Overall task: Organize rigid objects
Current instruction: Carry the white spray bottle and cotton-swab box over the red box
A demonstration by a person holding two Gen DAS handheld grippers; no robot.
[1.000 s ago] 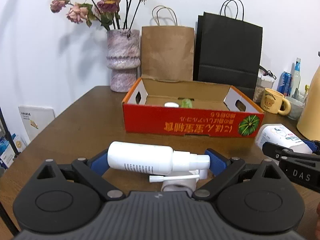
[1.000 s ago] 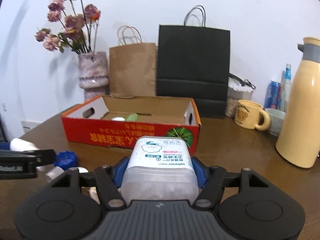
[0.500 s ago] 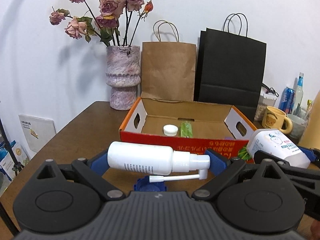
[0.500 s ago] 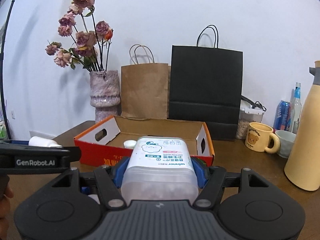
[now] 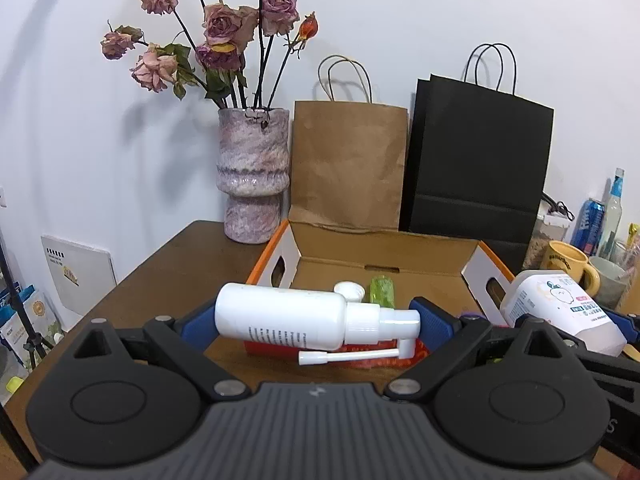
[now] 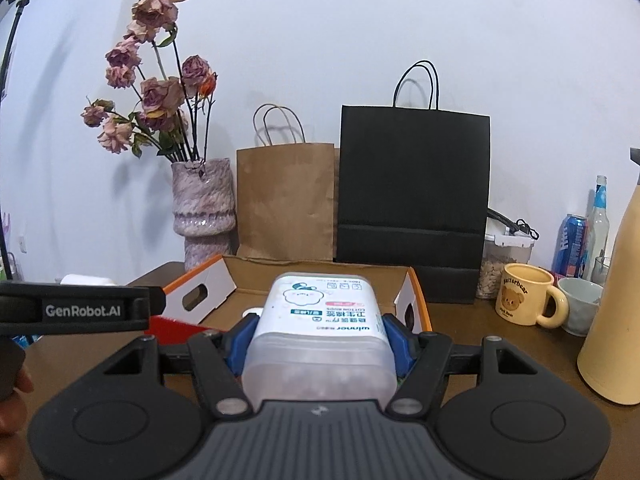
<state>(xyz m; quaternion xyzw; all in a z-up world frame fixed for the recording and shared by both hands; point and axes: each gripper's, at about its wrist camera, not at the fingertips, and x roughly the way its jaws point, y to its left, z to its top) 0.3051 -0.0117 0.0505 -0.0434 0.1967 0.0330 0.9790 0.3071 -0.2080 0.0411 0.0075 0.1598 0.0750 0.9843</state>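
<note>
Above the wooden surface [image 5: 168, 264] we are holding two items at once: our left gripper [image 5: 316, 320] is clamping a white spray bottle [image 5: 288, 320] sideways, end to end between its blue pads, and our right gripper [image 6: 320, 340] is gripping a cotton swab box [image 6: 320, 332] by its flanks. Both are sitting just short of the red cardboard box [image 5: 272, 264] (a white cap and a green item are already lying inside), likely so we can drop them in together.
</note>
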